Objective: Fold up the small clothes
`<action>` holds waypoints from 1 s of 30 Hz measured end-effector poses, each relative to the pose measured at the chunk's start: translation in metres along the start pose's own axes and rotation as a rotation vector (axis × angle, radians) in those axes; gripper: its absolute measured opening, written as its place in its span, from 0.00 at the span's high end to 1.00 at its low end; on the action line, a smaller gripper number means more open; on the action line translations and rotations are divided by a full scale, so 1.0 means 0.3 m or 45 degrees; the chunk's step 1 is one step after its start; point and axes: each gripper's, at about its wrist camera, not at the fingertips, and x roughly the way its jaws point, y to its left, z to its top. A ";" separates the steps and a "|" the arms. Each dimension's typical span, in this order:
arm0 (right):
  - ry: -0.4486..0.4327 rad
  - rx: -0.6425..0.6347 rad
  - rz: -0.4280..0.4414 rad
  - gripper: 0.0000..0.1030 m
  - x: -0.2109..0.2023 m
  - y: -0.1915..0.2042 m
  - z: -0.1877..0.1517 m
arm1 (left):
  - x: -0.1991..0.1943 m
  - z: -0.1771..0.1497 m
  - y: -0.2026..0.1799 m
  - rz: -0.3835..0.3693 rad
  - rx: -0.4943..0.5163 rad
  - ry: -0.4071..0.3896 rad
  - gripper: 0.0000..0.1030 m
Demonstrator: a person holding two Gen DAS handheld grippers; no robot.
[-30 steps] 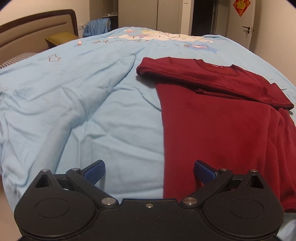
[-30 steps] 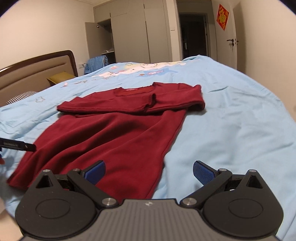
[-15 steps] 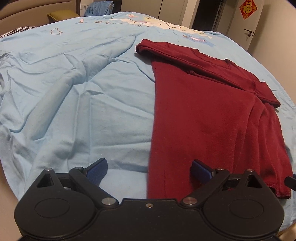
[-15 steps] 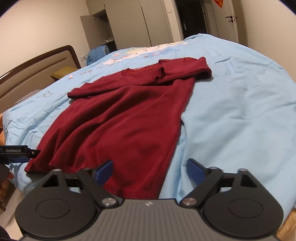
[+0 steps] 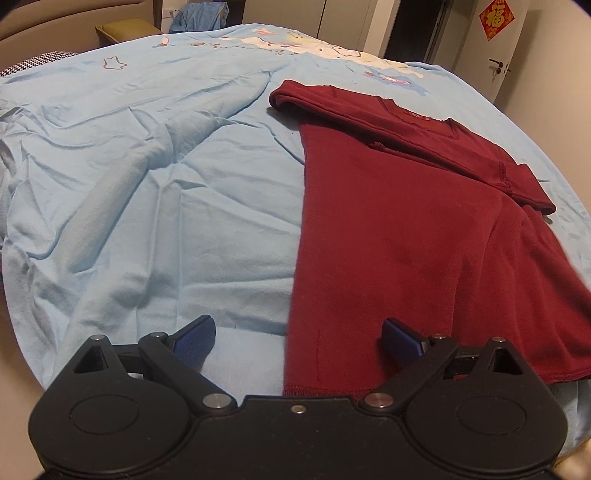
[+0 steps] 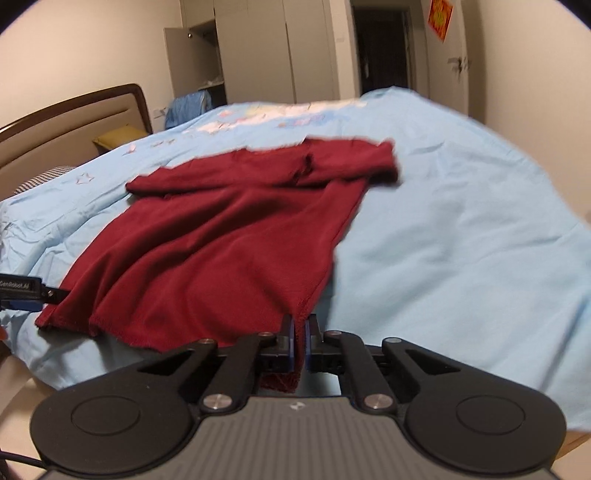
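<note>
A dark red sweater (image 5: 399, 229) lies flat on the light blue bed sheet (image 5: 147, 177), sleeves folded across the chest, hem toward me. My left gripper (image 5: 297, 334) is open, its blue pads straddling the hem's left corner just above the sheet. In the right wrist view the sweater (image 6: 229, 236) stretches away, and my right gripper (image 6: 300, 334) is shut on the hem's right corner, with red cloth pinched between the pads. The left gripper's tip (image 6: 22, 291) shows at the left edge, beside the other hem corner.
A brown headboard (image 6: 74, 122) and a yellow-green pillow (image 6: 118, 138) are at the far left. White wardrobes (image 6: 280, 55) and a door with a red ornament (image 5: 496, 20) stand behind the bed. The sheet is wrinkled at left (image 5: 44, 122).
My right gripper has closed on the sweater's right hem corner, from open. My left gripper has moved closer to the left hem corner and stays open.
</note>
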 end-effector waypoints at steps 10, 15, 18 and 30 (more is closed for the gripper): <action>-0.043 -0.051 -0.144 0.95 -0.102 -0.104 0.026 | -0.017 -0.014 -0.014 0.023 0.041 0.001 0.05; -0.001 -0.095 -0.154 0.92 -0.061 -0.068 -0.002 | -0.035 -0.017 -0.015 0.045 0.043 -0.012 0.01; 0.006 -0.117 -0.159 0.70 -0.058 -0.058 -0.012 | -0.044 -0.014 -0.021 0.053 0.045 -0.027 0.01; 0.010 -0.498 -0.058 0.14 -0.044 0.070 -0.040 | -0.062 0.008 -0.127 -0.018 0.143 -0.106 0.01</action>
